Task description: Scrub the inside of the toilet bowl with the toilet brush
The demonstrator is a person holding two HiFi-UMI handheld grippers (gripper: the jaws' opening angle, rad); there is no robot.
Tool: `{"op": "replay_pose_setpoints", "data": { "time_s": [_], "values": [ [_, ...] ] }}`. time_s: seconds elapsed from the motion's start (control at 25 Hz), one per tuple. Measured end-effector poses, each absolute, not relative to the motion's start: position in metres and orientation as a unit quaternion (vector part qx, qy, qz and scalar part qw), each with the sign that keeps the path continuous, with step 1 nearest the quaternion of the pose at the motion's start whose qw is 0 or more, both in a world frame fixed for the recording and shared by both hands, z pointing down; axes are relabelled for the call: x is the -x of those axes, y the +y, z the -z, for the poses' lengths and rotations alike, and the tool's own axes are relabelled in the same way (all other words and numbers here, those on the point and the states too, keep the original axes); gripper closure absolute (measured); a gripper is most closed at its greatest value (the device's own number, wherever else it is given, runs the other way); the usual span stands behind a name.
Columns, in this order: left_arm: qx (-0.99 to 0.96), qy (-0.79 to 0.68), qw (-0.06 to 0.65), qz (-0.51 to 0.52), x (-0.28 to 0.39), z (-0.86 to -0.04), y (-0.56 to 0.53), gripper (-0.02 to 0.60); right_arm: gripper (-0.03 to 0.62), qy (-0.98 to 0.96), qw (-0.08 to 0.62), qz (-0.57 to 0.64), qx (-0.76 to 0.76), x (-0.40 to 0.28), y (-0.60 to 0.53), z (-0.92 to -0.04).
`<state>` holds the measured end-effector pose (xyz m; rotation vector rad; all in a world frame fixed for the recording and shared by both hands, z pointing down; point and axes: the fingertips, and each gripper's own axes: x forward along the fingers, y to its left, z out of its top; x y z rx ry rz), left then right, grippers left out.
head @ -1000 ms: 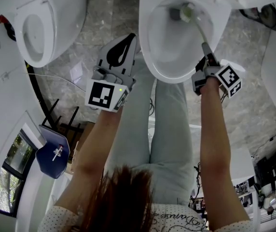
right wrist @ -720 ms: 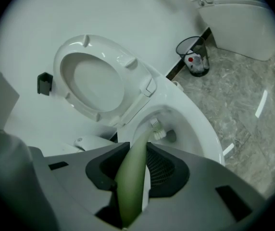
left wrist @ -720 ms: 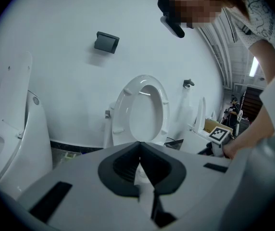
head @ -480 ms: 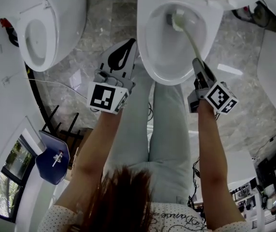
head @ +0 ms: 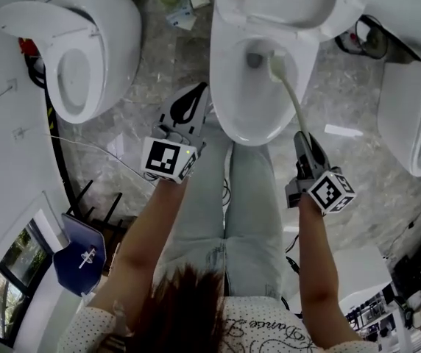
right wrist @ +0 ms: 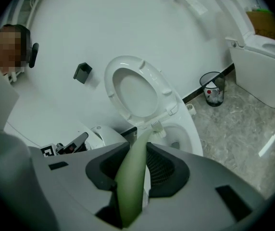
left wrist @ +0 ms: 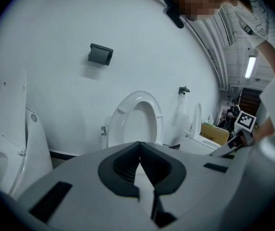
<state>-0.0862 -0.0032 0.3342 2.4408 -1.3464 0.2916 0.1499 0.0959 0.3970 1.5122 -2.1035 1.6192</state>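
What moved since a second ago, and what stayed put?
The right gripper, shut on the toilet brush handle, drew back toward the person, from beside the toilet bowl rim to just off its front. The brush head stayed down in the bowl by the drain hole. The left gripper stayed shut and empty, left of the bowl.

jeans [head: 253, 197]: light, faded | top [head: 269, 333]: white, small dark dots, cursive lettering | sleeves [head: 85, 328]: short | hair [head: 185, 307]: loose
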Motion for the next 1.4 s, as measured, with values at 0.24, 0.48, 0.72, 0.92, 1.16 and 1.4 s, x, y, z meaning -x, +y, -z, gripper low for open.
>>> {"op": "replay_pose_setpoints", "data": {
  "time_s": [0.24, 0.48, 0.72, 0.92, 1.16, 1.4],
  "values": [
    [-0.868, -0.461, 0.156, -0.103, 0.082, -0.291, -0.003, 0.579, 0.474, -0.722, 0.027, -0.489, -0.488, -0.147, 0.094, -0.332],
    [-0.882, -0.440, 0.126, -0.112, 0.075, -0.248, -0.003, 0.578, 0.474, -0.750, -0.001, -0.446, -0.488, -0.151, 0.088, -0.278],
    [-0.890, -0.430, 0.105, -0.108, 0.072, -0.207, -0.002, 0.578, 0.474, -0.771, -0.016, -0.413, -0.485, -0.157, 0.084, -0.233],
    [-0.895, -0.423, 0.099, -0.104, 0.066, -0.182, 0.001, 0.578, 0.474, -0.791, -0.044, -0.372, -0.484, -0.160, 0.071, -0.190],
    [-0.898, -0.420, 0.088, -0.095, 0.061, -0.150, -0.003, 0.578, 0.474, -0.812, -0.074, -0.327, -0.478, -0.157, 0.065, -0.144],
    [-0.900, -0.420, 0.074, -0.087, 0.057, -0.118, -0.012, 0.578, 0.474, -0.836, -0.093, -0.262, -0.473, -0.156, 0.055, -0.097]
  ]
}}
